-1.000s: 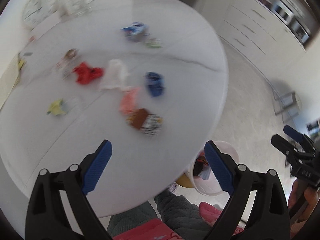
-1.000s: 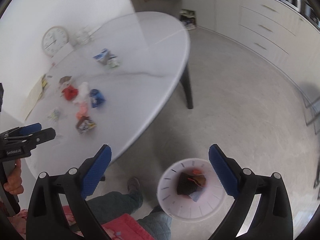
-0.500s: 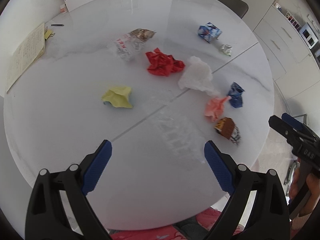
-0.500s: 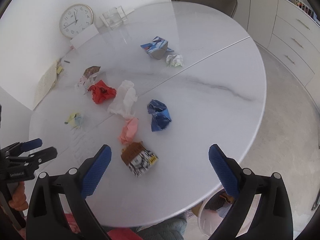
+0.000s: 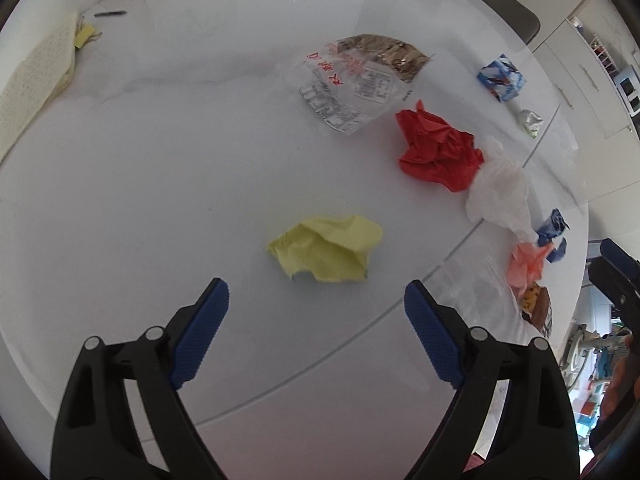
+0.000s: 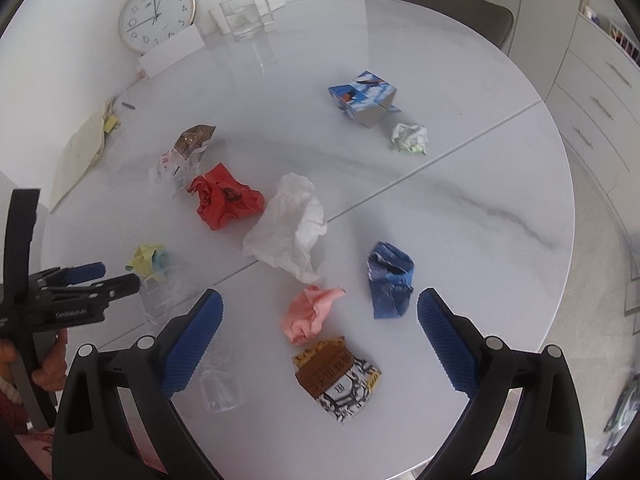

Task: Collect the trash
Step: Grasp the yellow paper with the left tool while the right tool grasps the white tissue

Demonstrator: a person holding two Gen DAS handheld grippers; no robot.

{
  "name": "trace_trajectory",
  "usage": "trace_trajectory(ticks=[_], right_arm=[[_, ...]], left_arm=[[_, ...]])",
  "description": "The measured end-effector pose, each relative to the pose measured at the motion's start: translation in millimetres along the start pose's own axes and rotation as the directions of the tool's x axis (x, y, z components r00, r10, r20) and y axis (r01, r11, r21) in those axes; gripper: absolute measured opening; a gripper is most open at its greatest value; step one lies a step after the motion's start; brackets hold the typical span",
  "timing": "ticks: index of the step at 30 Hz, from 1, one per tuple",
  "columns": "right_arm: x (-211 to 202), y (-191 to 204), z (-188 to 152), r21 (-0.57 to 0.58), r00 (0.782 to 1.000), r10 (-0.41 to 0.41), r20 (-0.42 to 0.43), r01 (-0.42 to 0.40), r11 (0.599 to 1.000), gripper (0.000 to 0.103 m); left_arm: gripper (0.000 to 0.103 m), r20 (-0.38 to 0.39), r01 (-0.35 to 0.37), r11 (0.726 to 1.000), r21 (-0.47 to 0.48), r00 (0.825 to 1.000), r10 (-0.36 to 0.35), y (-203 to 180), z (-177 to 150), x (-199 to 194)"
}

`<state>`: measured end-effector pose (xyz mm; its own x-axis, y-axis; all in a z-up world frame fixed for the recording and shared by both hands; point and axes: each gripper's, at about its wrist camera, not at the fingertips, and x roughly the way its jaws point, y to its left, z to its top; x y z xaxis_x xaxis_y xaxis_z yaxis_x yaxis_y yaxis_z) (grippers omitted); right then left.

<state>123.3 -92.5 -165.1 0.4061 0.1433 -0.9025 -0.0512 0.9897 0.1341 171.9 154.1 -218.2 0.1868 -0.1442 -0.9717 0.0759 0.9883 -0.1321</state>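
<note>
Crumpled trash lies on the round white table (image 5: 140,160). My left gripper (image 5: 316,286) hovers just short of a yellow paper wad (image 5: 326,250); its jaws are closing, with nothing pressed between them. A red wad (image 5: 436,150), a white tissue (image 5: 498,190) and a printed clear bag (image 5: 352,80) lie beyond. My right gripper (image 6: 319,295) is open above a pink wad (image 6: 310,314), with a brown wrapper (image 6: 336,376) near its base and a blue wrapper (image 6: 390,280) by its right finger. A blue-white carton (image 6: 364,98) sits farther back.
A wall clock (image 6: 156,14), a glass (image 6: 242,14) and a notebook (image 6: 80,152) stand along the table's far left side. A chair (image 6: 452,4) and white drawers (image 6: 600,92) lie beyond the table. A clear film scrap (image 6: 218,384) sits near the front edge.
Both grippers swung from the floor bin over to the table. The left one sank toward the yellow wad, the right one toward the pink wad. The bin has left view.
</note>
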Motion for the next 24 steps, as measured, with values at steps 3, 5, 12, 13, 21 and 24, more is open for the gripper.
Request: trace_trajectory(ticks=[3, 5, 12, 13, 21, 24], right_arm=[[4.8, 3.8, 8.1, 0.001, 1.0, -0.003, -0.007, 0.003, 1.0, 0.097], [8.0, 4.7, 12.6, -0.002, 1.0, -0.007, -0.012, 0.007, 1.0, 0.097], [18.4, 7.0, 21.8, -0.027, 1.0, 0.005, -0.029, -0.005, 1.0, 0.097], [22.7, 8.3, 24.2, -0.036, 0.999, 0.015, -0.038, -0.017, 0.999, 0.097], [72.3, 30.3, 49.0, -0.148, 0.994, 0.042, -0.105, -0.058, 0.987, 0.088], [96.6, 35.3, 56.1, -0.184, 0.99, 0.009, -0.144, -0.036, 0.982, 0.077]], left_arm=[[0.083, -0.018, 0.013, 1.0, 0.004, 1.0, -0.013, 0.1, 13.2, 15.4], [0.078, -0.025, 0.008, 1.0, 0.011, 1.0, -0.008, -2.0, 17.7, 22.7], [0.058, -0.016, -0.012, 1.0, 0.021, 1.0, 0.013, -11.9, 22.3, 28.3], [0.057, -0.015, -0.011, 1.0, 0.021, 1.0, 0.012, -12.7, 22.0, 27.8], [0.055, 0.02, 0.008, 1.0, 0.005, 1.0, -0.008, -9.2, 16.2, 13.2], [0.055, 0.036, 0.018, 1.0, -0.005, 0.999, -0.018, -5.1, 20.8, 3.2]])
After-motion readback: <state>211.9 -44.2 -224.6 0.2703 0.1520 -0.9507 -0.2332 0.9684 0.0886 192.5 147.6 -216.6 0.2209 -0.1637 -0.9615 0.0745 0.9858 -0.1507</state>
